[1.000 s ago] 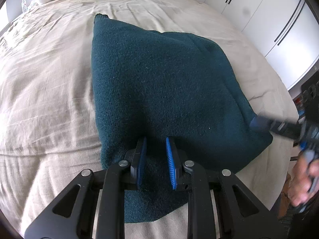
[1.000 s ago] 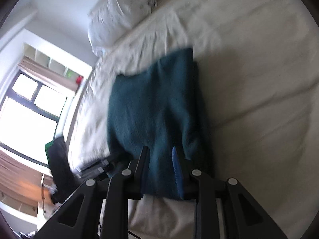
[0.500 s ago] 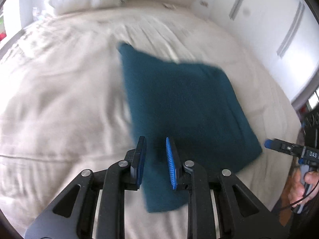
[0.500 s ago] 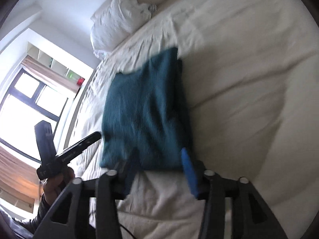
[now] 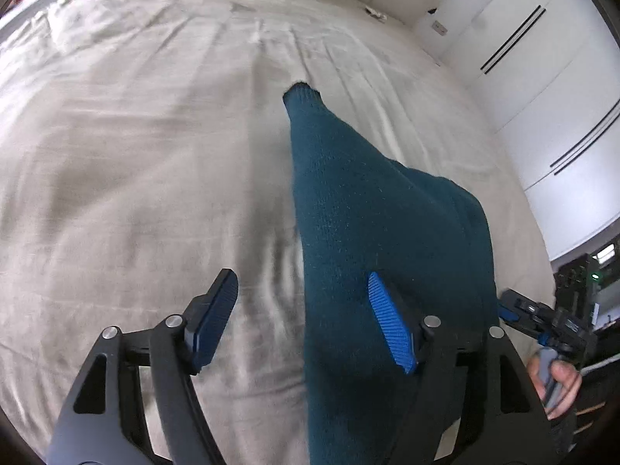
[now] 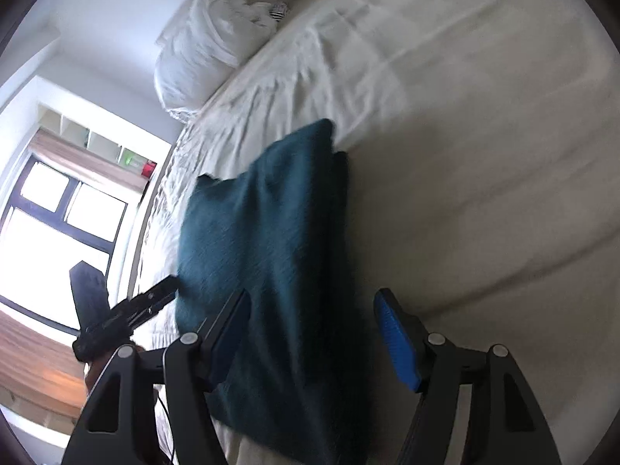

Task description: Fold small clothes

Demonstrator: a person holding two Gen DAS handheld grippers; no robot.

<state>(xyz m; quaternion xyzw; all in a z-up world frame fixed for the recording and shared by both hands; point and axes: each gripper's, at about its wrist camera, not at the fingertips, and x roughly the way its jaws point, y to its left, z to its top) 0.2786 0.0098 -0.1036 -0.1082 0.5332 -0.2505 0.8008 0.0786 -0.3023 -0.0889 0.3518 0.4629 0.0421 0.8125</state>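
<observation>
Beige bed (image 5: 135, 162) w/ pillow (image 6: 205, 50), bright window (image 6: 46, 224), white wardrobes (image 5: 550, 89).

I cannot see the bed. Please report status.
Left gripper, right gripper: fingers just opened, gripping nothing. Teal sweater folded on bed. No obstruction.

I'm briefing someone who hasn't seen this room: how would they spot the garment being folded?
Find the wide bed with the beige sheet. On it, toward the near edge, lies a dark teal knitted sweater, folded into a rough rectangle with one ribbed cuff pointing toward the headboard. It is the only dark item on the pale bedding.
</observation>
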